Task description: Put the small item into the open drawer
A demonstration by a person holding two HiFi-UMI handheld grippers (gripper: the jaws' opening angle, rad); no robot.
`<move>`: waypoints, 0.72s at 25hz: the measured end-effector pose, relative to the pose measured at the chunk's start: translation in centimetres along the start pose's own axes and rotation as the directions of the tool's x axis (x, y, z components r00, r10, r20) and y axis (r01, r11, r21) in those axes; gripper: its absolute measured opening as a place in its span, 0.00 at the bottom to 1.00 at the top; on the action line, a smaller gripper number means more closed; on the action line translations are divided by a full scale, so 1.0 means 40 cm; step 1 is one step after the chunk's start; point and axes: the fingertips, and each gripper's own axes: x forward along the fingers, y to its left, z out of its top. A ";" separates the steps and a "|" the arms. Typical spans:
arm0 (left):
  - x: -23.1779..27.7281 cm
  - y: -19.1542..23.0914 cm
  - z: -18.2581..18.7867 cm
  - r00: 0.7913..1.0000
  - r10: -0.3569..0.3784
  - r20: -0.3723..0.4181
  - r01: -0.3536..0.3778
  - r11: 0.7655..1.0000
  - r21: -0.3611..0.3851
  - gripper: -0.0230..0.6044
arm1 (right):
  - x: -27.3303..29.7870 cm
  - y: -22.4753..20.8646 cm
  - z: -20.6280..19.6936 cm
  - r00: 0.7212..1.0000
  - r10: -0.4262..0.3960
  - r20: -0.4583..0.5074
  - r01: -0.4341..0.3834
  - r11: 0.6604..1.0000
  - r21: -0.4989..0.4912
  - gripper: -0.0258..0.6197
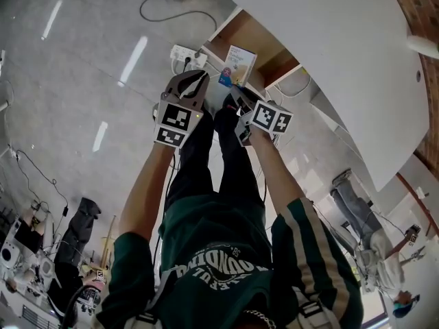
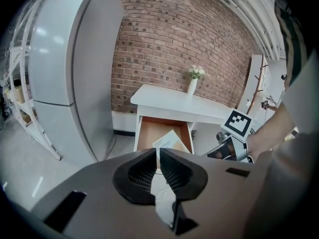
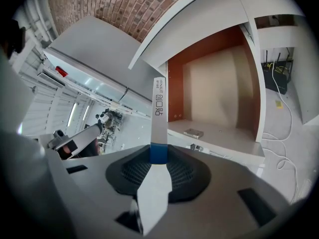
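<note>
The flat white cardboard box with a blue end (image 3: 158,108) stood clamped edge-on by that blue end in the fingers of the right gripper (image 1: 236,96). Its long axis ran straight out from them towards the open drawer with the orange-brown wooden inside (image 3: 224,83) under the white table (image 1: 329,46). The drawer's mouth lay just ahead of the box's free end, so the right hand looked the one placed to carry it in, while the left gripper (image 2: 158,156), alongside, had its fingers pressed together on nothing.
</note>
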 end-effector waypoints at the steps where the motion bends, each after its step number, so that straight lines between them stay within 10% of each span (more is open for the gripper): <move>1: 0.004 0.000 -0.003 1.000 0.000 -0.001 0.000 1.000 -0.002 0.09 | 0.004 -0.006 0.014 1.000 -0.002 0.009 0.002 1.000 0.001 0.21; 18: 0.056 0.017 -0.035 1.000 -0.009 -0.016 0.008 1.000 -0.018 0.09 | 0.089 -0.101 0.175 0.994 -0.070 0.078 0.070 0.998 0.004 0.21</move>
